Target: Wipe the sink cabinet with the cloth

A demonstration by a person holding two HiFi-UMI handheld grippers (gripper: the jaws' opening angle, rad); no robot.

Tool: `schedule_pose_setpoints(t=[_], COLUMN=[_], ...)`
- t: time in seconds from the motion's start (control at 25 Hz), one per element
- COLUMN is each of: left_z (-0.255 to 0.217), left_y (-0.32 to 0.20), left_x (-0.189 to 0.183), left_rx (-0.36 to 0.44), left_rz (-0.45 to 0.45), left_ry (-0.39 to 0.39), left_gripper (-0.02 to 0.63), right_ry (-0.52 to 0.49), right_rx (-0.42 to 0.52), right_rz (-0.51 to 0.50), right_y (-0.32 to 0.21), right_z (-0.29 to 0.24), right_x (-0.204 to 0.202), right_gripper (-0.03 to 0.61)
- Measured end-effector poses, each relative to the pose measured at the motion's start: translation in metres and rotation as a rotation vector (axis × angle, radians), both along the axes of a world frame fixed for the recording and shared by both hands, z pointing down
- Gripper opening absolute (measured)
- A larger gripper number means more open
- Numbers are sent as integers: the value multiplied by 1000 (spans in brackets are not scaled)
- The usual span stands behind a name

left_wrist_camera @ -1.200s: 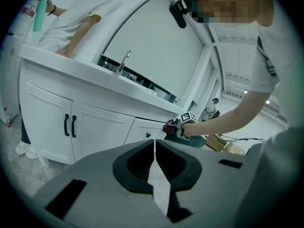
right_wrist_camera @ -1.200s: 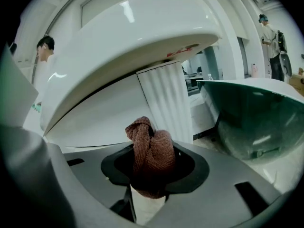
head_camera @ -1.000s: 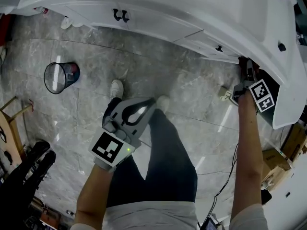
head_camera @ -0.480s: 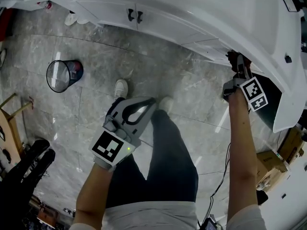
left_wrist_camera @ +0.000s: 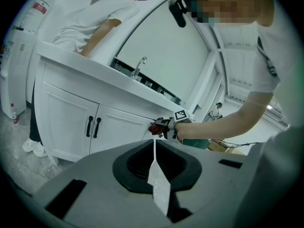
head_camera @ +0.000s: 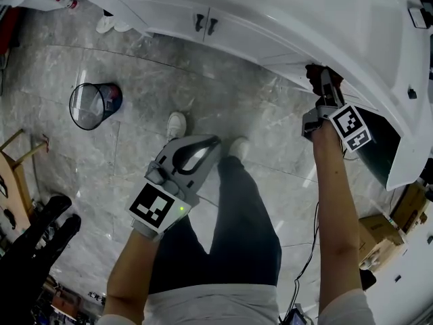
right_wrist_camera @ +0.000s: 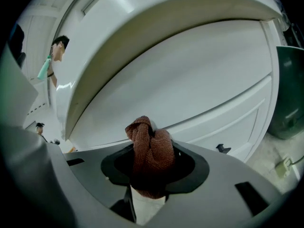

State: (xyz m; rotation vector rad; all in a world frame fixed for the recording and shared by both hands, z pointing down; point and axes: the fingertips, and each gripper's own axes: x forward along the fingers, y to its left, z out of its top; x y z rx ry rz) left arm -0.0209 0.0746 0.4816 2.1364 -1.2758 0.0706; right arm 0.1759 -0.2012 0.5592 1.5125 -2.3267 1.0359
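Gripping a bunched reddish-brown cloth (right_wrist_camera: 149, 153), the right gripper (right_wrist_camera: 148, 175) has its fingers closed on the lower part of the fabric. The wad rises out of them toward a white panel of the sink cabinet (right_wrist_camera: 199, 89), just under the overhanging rim. Whether the tip of the cloth touches the panel cannot be told from that view.

The head view shows less. There the right gripper (head_camera: 319, 85) points up at the sink cabinet (head_camera: 250, 32), and the cloth (head_camera: 313, 74) is only a small dark-red lump partly tucked beneath the white rim. The left gripper view catches the same spot from the side and far off, with the cloth (left_wrist_camera: 156, 127) at the front of the sink cabinet (left_wrist_camera: 66, 122), too small to judge contact.

The left gripper (head_camera: 203, 151) is held low over the grey marbled floor (head_camera: 270, 127), well apart from the cabinet. In its own view the left gripper (left_wrist_camera: 154, 148) has its fingers shut together along a thin pale seam.

Only that view shows the faucet (left_wrist_camera: 137, 68) and a second person (left_wrist_camera: 107, 18) leaning at the counter, cut off at the top edge. The black door handles (head_camera: 205, 24) appear in it too (left_wrist_camera: 93, 126). Only the head view shows the wire waste bin (head_camera: 91, 105). A dark green container (right_wrist_camera: 289, 94) is cut off at the right edge of the right gripper view.
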Motion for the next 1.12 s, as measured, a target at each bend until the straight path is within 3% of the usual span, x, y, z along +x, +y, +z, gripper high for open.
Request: schedule_pose_setpoints(t=[0.28,0.52,0.8,1.12], left_z=[3,4,10,22], left_y=[2,2,0,-3], left_x=[-10,-13,-14,-13], left_rx=[-13,-13,-18,-20], left_rz=[-4,-17,-42,-97], left_ry=[-2,-8,-13,-38], left_gripper=[12,12,12,12], right_ry=[-4,24,39,75], right_rx=[-6,-16,-15,-80], right_rz=[-31,17,-18,-41], right_y=[5,4,-3,-6], right_z=[7,16,27,82], right_x=[-25,-1,0,5], right_gripper=[161,161,161,161])
